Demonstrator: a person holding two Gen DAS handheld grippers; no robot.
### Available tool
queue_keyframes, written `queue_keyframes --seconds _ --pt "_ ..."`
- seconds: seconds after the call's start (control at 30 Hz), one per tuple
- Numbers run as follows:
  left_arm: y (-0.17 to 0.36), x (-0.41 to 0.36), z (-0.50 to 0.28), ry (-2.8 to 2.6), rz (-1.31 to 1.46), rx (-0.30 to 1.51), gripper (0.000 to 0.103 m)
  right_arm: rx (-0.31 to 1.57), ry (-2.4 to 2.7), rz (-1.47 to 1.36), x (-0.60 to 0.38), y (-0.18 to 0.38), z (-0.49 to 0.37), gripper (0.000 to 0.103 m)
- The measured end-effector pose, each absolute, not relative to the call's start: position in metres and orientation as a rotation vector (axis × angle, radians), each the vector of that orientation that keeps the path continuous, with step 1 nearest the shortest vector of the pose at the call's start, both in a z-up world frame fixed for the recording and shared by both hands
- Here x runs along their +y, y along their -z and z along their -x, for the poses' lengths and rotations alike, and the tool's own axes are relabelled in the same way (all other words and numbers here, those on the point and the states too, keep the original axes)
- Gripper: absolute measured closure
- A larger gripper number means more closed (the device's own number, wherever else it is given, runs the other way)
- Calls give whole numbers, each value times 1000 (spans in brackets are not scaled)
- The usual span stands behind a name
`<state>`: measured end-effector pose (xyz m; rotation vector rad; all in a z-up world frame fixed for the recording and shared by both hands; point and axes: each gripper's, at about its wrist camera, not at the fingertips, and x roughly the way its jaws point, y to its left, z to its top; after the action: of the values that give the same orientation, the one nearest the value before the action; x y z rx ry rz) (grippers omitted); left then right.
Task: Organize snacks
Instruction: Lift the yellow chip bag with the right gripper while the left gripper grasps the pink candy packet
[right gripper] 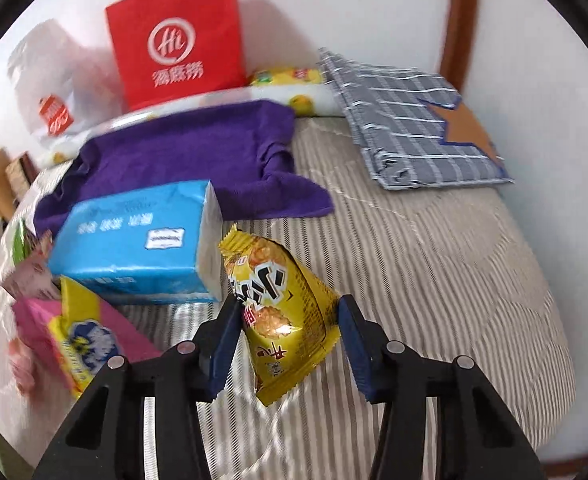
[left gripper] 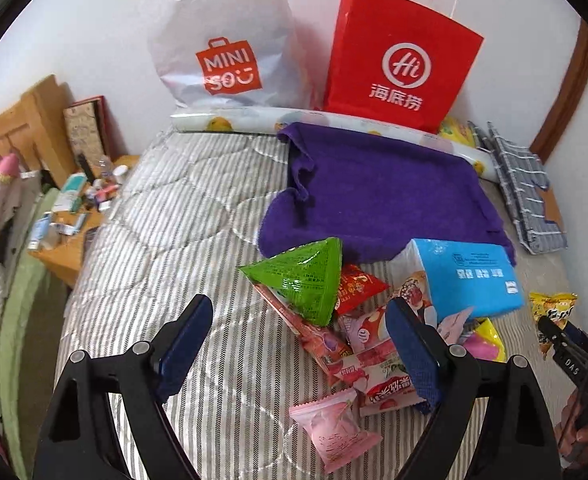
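Right gripper [right gripper: 288, 344] straddles the yellow snack packet [right gripper: 280, 312], which sits on the striped quilt [right gripper: 434, 280] just beside the blue tissue pack [right gripper: 134, 248]. One pad presses the packet's side; the other pad appears to stand just clear of the far edge, so the pinch is not yet made and the packet is not held.

Left gripper [left gripper: 300, 344] hangs spread wide above the snack pile, nothing between its pads. Below it: green triangular packet [left gripper: 304, 280], red packet [left gripper: 358, 286], pink wrapped sweet [left gripper: 336, 436], several pink-and-white packets overlapping.

Risks, as judged from here:
- The yellow packet is puffed and glossy. A pinch on the air-filled middle could squirt it out forward, or crush what is inside.
- It stands tilted on a soft quilt; a one-sided push may topple it against the tissue pack before the second pad arrives.
- The left pads span several overlapping wrappers. Closing there could take two at once, or drag the green one off the heap.
- Red paper bag [left gripper: 398, 56] and white Miniso bag [left gripper: 226, 60] lean on the wall, well apart from the pile; either may fold on contact.
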<state>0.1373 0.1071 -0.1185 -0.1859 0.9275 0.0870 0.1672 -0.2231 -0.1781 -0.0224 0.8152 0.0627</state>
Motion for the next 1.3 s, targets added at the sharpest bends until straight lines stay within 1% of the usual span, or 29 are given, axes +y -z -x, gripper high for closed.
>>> queue_keyframes --seconds 0.23,0.37,0.5,0.6,0.67,0.9,1.07,1.3 --pt "114 110 -136 15 156 908 15 774 22 -30 -206 152 -135 56" --pt "112 109 -132 48 135 905 15 772 47 -65 -198 149 -127 56" --pt "112 102 -128 69 99 919 18 756 50 -87 -192 146 -114 56" --pt "114 99 -124 76 92 924 19 744 42 -100 -189 145 -104 56" --pt "116 95 -119 75 94 934 21 742 28 -107 -187 145 -99 56" --pt "128 78 -98 40 71 953 22 749 -37 -85 -195 162 -95 56" --pt "145 76 -89 -7 137 1008 22 772 -49 -69 -207 182 -96 56" --pt "165 73 -85 -49 216 1063 22 774 -63 -17 -213 194 -95 56"
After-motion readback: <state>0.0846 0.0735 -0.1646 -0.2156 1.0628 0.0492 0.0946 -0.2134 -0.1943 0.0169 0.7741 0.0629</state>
